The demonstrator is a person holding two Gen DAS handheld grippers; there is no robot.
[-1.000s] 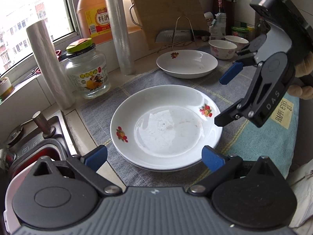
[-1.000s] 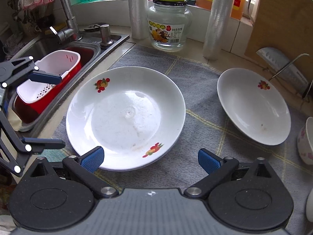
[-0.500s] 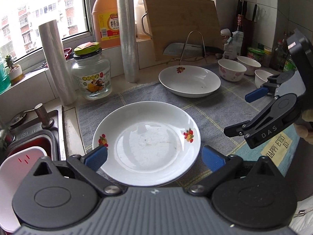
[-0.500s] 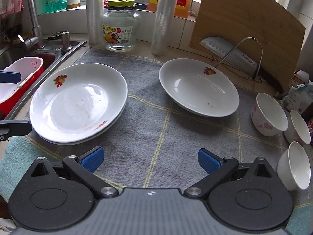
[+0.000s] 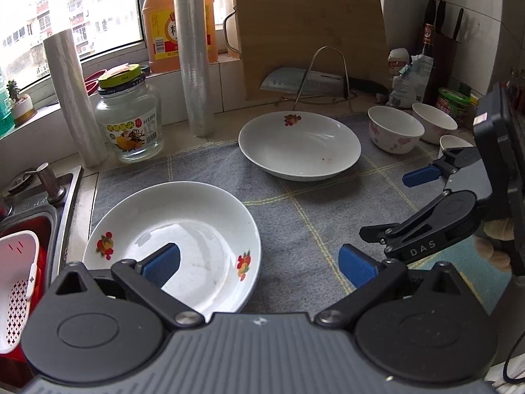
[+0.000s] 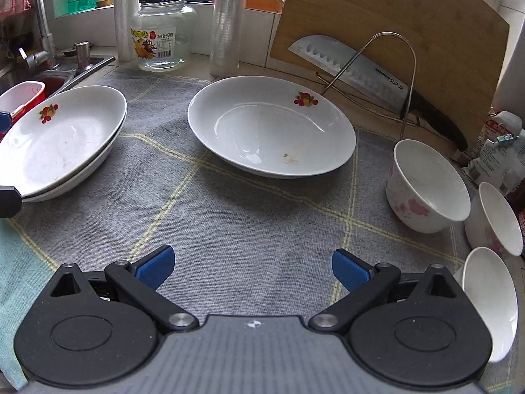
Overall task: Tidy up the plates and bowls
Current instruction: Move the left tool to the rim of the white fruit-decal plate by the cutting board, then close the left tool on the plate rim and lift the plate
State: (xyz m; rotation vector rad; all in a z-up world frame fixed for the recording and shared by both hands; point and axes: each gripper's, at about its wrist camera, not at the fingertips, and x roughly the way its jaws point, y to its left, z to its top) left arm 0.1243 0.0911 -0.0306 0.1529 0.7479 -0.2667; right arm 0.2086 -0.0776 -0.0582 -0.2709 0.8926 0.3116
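Two white plates with fruit prints are stacked [image 5: 183, 229] [image 6: 62, 134] on the grey cloth near the sink. A single white plate [image 5: 299, 144] [image 6: 269, 124] lies farther back in front of the cutting board. Three small white bowls with pink flowers [image 5: 393, 128] [image 6: 426, 187] stand at the right. My left gripper [image 5: 257, 262] is open, its left finger over the stack's near rim. My right gripper [image 6: 252, 266] [image 5: 387, 203] is open above bare cloth, short of the single plate.
A glass jar [image 5: 129, 118], two plastic-wrap rolls [image 5: 193, 52], an orange bottle [image 5: 177, 16], a wooden cutting board [image 5: 308, 26] and a cleaver on a wire rack [image 6: 354, 65] line the back. The sink with a red-and-white strainer [image 5: 16, 292] lies at the left.
Both grippers have drawn back and turned right. The stacked plates slid to the left in both views, and the single plate and bowls came more into view.
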